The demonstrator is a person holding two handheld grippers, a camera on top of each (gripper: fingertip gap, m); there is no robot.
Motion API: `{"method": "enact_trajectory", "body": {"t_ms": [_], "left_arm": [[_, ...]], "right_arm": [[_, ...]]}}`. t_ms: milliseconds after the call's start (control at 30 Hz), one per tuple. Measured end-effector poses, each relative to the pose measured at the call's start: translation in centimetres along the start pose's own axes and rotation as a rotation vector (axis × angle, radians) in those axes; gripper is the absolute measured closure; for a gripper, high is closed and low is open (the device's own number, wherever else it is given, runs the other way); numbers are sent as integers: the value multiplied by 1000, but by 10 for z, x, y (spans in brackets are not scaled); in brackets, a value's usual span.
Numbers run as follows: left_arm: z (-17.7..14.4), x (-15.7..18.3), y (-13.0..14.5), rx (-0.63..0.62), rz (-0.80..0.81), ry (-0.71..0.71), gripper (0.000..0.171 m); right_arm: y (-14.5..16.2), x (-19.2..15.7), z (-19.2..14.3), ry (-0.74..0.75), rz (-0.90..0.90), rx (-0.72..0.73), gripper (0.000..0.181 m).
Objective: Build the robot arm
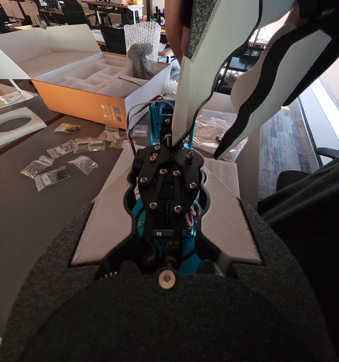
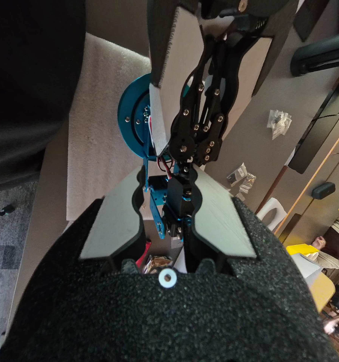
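Note:
A small blue metal robot arm lies on a white foam sheet (image 2: 98, 98), with its round blue base (image 2: 125, 117) at one end. Its black claw (image 1: 164, 176), studded with screws, sits between my left gripper's fingers. My left gripper (image 1: 166, 168) is shut on the claw, one finger pressed against each side. My right gripper (image 2: 167, 172) is open and straddles the arm's blue wrist bracket and black servo (image 2: 175, 195). In the left wrist view it (image 1: 195, 150) comes down from above. One fingertip (image 1: 173, 144) touches the arm just behind the claw and the other hangs free to the right.
An open orange box (image 1: 80, 96) with white foam compartments stands behind, with a bubble-wrapped part (image 1: 142, 49) in it. Several small screw bags (image 1: 53, 174) lie on the grey table at left. A foam ring piece (image 1: 12, 125) lies far left. A person's dark clothing (image 1: 311, 215) is at right. My left and right fingertips are right by each other.

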State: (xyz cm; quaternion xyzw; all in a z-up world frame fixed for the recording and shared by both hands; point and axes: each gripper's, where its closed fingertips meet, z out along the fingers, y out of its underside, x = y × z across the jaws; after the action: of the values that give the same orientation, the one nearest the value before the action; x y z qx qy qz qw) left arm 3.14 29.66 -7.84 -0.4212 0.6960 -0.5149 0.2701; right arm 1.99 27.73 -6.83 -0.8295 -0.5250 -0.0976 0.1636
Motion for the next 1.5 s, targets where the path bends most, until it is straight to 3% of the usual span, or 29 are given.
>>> {"method": "enact_trajectory", "body": {"t_ms": [267, 467, 900, 1033, 1500], "left_arm": [[1, 0, 0, 1, -11, 1, 109], [1, 0, 0, -3, -6, 0, 109], [2, 0, 0, -11, -38, 7, 109], [3, 0, -1, -24, -38, 18, 109], [6, -2, -1, -57, -71, 5, 111]], "right_arm": [[-11, 6, -13, 46, 47, 110, 137], [2, 8, -3, 64, 61, 65, 135], [0, 7, 3, 107, 54, 83, 130], [0, 15, 4, 239, 3, 104, 145], [8, 32, 10, 754, -92, 57, 156]]}}
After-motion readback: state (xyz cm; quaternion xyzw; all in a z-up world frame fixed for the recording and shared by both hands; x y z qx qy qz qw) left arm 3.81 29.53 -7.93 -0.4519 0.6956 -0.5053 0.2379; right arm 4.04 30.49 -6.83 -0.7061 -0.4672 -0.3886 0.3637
